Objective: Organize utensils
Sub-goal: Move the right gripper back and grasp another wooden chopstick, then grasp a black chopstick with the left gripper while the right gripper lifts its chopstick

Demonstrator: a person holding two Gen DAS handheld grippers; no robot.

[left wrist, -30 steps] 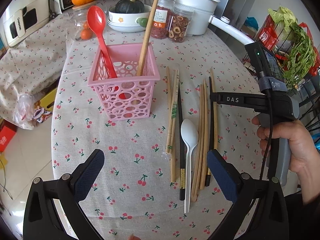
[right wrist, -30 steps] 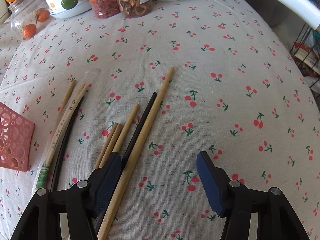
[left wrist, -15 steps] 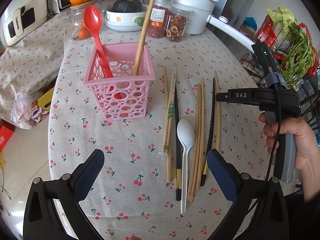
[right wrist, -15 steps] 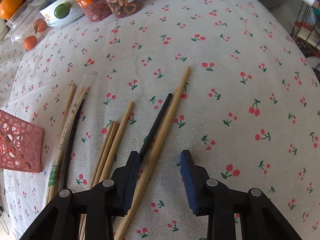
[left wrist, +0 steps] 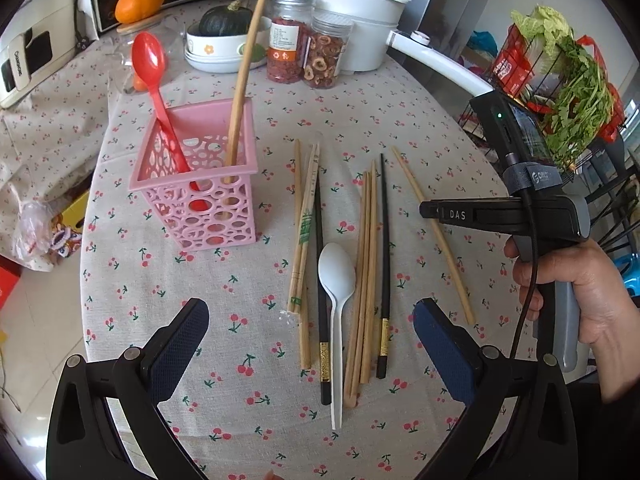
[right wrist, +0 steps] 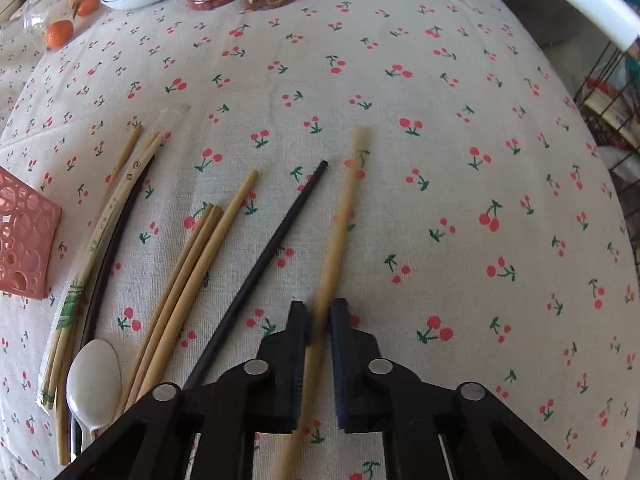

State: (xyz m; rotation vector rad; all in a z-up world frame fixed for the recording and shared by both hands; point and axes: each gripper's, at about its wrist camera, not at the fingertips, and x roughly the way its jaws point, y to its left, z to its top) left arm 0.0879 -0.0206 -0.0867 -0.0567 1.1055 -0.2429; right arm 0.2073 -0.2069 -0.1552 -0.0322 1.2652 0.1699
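The right tongs [right wrist: 319,320] are nearly closed around a bamboo chopstick [right wrist: 340,220], which runs between the pads toward 12 o'clock. The stick shows as a blurred streak, so whether the pads truly pinch it or only bracket it is hard to make out. To do this pick well, squeeze firmly before lifting, raise it level so the far tip clears the black chopstick [right wrist: 276,240] lying just beside it at 11 o'clock, then tilt it upright and drop it tip-down into the basket [left wrist: 196,184]. The left tongs [left wrist: 308,344] are spread wide and grip nothing, hovering over the near ends of the loose pile: white spoon [left wrist: 336,276], bamboo sticks, and two black ones on the desk [left wrist: 168,280].

Further out, at 11 o'clock, the basket already stands with a red spoon [left wrist: 150,64] and one long stick [left wrist: 244,80]. That stick's top is cut off by the frame. The basket's floor is hidden behind its walls.
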